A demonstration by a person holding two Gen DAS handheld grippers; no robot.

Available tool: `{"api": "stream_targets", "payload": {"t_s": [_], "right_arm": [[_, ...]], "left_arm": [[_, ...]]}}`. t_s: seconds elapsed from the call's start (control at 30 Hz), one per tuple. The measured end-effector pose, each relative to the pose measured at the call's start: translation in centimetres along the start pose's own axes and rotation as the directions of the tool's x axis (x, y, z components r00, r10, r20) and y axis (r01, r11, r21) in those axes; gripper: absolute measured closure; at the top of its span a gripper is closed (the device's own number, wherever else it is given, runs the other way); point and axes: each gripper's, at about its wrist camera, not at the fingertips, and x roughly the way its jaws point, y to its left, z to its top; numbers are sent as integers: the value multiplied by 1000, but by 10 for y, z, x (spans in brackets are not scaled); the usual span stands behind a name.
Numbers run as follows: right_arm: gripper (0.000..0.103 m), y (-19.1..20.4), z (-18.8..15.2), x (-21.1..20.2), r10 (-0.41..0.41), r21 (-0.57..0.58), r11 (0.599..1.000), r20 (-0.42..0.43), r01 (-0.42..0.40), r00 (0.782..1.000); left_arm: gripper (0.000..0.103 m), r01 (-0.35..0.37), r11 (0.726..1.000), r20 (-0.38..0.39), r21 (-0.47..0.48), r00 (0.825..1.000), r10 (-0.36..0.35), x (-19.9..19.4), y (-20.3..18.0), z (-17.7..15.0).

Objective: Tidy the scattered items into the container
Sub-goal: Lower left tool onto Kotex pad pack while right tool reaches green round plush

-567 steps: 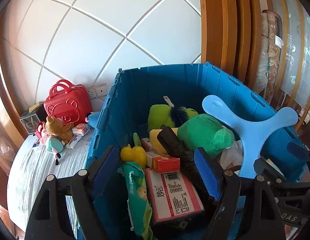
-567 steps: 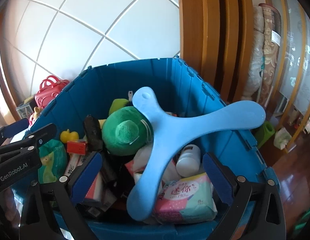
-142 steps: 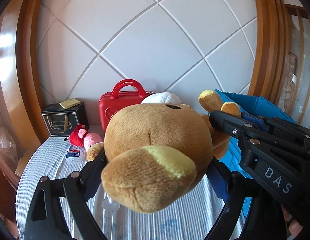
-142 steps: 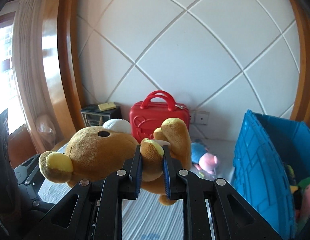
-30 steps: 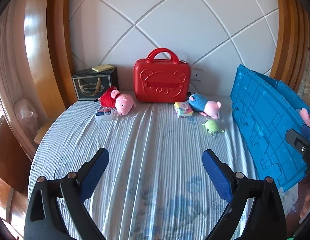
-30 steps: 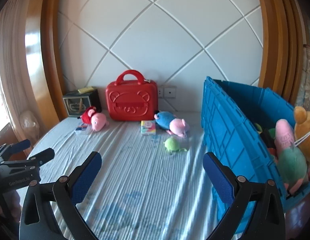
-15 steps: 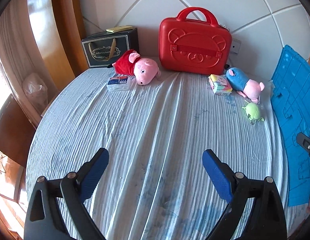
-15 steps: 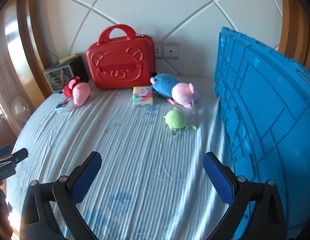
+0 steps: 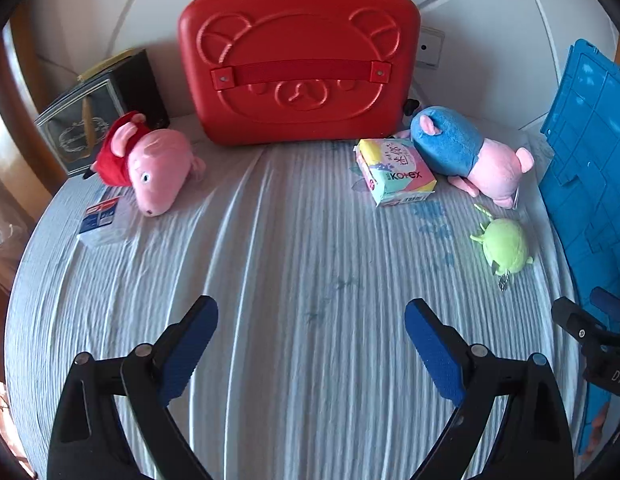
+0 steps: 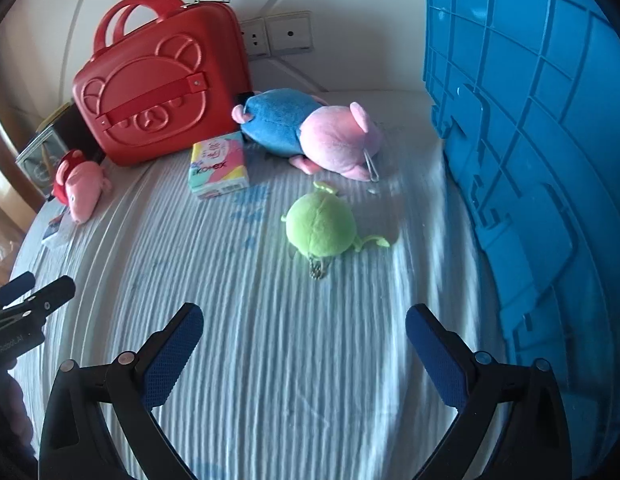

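With both tools empty and spread wide, I judge the step in hand is reaching for the next stray item. From the left wrist view, my left tool (image 9: 310, 344) hangs over the striped worktop (image 9: 294, 264); ahead and to its left lies the red-dressed pig plush (image 9: 150, 168) beside a small flat box (image 9: 102, 220), ahead right sits the tissue pack (image 9: 395, 170), touching the blue-dressed pig plush (image 9: 465, 152), with the red case (image 9: 298, 68) behind. From the right wrist view, my right tool (image 10: 304, 344) points at the green plush (image 10: 319, 226), just ahead of the fingers, with the blue container (image 10: 549, 160) close on its right. I should straddle the round body, not its thin limbs or metal clasp, press low into the cloth, then close gently.
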Motion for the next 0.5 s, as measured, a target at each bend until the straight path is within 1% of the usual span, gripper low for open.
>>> {"api": "stream_targets", "payload": {"t_s": [0.13,0.23,0.33,0.43,0.5], "right_arm": [[1,-11,19,47,-41,27,999,-24,42,999],[1,-22,26,73,-64,48,997,-40,65,997],[1,-29,29,91,-59,59,996,-39,61,997],[0,-32,32,107,-50,53,997,-48,52,998],[0,-32,32,115,-17,51,999,-49,20,999]], "left_arm": [[7,46,999,10,25,999,-46,48,-26,36],[7,72,996,31,56,997,-74,76,-48,61],[7,72,994,49,82,996,-76,102,-69,81],[7,59,992,31,109,998,-63,129,-84,89],[7,83,990,29,111,996,-87,141,-89,90]]}}
